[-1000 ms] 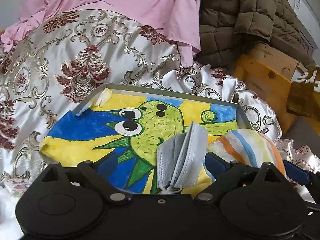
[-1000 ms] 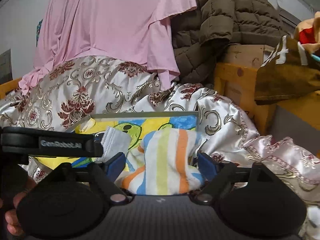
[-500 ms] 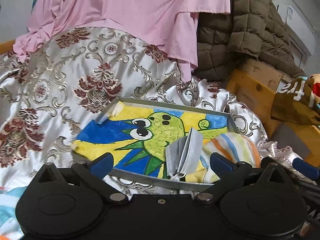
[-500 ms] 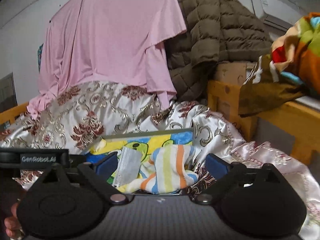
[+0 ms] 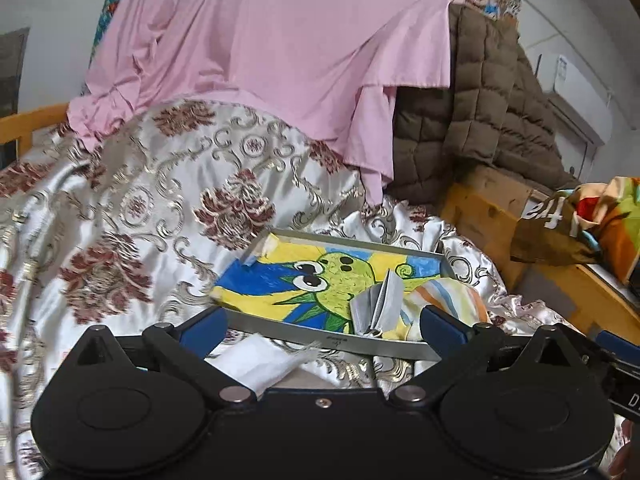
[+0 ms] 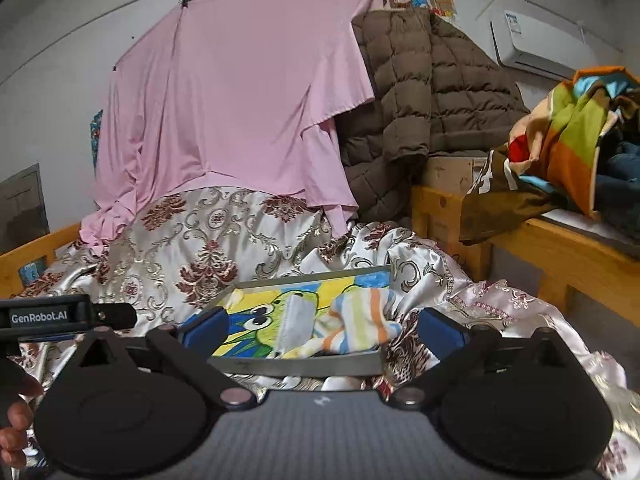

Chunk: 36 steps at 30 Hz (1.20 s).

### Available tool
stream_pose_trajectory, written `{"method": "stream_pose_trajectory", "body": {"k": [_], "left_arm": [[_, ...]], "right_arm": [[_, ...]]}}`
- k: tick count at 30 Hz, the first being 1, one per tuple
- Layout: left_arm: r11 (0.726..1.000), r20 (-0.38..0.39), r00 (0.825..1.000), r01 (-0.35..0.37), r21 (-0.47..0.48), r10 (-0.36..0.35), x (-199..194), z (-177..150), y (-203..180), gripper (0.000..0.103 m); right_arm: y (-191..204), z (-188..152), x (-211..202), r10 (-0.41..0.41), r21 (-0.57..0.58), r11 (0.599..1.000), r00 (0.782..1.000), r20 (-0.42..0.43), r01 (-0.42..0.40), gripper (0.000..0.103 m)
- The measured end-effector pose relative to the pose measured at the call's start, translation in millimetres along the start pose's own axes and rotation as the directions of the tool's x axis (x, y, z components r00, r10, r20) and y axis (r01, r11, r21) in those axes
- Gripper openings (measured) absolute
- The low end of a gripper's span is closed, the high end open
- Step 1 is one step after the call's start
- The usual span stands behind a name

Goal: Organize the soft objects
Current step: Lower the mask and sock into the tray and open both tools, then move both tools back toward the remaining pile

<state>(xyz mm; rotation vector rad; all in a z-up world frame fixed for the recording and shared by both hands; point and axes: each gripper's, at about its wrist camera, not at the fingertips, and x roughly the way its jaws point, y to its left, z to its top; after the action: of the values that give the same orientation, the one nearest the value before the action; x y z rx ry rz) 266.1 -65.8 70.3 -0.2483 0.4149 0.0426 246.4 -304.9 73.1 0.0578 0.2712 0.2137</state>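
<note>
A grey tray [image 5: 328,341] with a yellow, blue and green cartoon drawing lies on the satin bedspread; it also shows in the right wrist view [image 6: 296,365]. In it lie a folded grey face mask [image 5: 378,303] [image 6: 298,322] and a striped cloth [image 5: 452,300] [image 6: 360,326] at its right end. My left gripper [image 5: 322,326] is open and empty, just short of the tray's near rim. My right gripper [image 6: 322,326] is open and empty, also short of the near rim.
A white soft item [image 5: 260,362] lies on the bedspread [image 5: 140,220] in front of the tray. A pink sheet [image 6: 240,100] and a brown quilted jacket [image 6: 424,92] hang behind. A wooden bench [image 6: 560,240] with piled clothes stands at right.
Both grippers have pulled back and up from the tray, open. The mask and the striped cloth stay in the tray and look smaller now.
</note>
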Motion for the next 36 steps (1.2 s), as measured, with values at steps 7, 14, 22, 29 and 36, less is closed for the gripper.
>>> {"method": "stream_pose_trajectory", "body": {"k": [7, 14, 22, 29, 36], "left_arm": [[1.0, 0.042, 0.999, 0.002, -0.024, -0.001, -56.4, -17.6, 30.2, 0.102], [0.999, 0.058, 0.998, -0.032, -0.014, 0.033, -99.5, -40.2, 61.8, 0.102], [0.997, 0.042, 0.997, -0.067, 0.039, 0.066, -128.7, -68.4, 86.2, 0.102], [0.992, 0.017, 0.995, -0.1, 0.073, 0.099, -145.3, -93.6, 98.4, 0.102], [0.986, -0.021, 0.992, -0.124, 0.11, 0.127, -154.2, -112.9, 106.4, 0.102]], "right_arm": [[28.7, -12.8, -48.2, -0.014, -0.026, 1.0, 1.0, 0.027, 0.015, 0.103], [52.7, -25.9, -76.7, -0.028, -0.061, 0.998, 1.0, -0.002, 0.028, 0.103], [82.4, -46.6, -99.0, -0.01, -0.11, 0.994, 1.0, -0.028, 0.007, 0.103], [105.9, -63.7, -108.6, 0.016, -0.164, 0.986, 0.998, -0.059, -0.025, 0.103], [118.5, -80.0, -108.0, 0.03, -0.194, 0.98, 0.994, -0.107, -0.05, 0.103]]}}
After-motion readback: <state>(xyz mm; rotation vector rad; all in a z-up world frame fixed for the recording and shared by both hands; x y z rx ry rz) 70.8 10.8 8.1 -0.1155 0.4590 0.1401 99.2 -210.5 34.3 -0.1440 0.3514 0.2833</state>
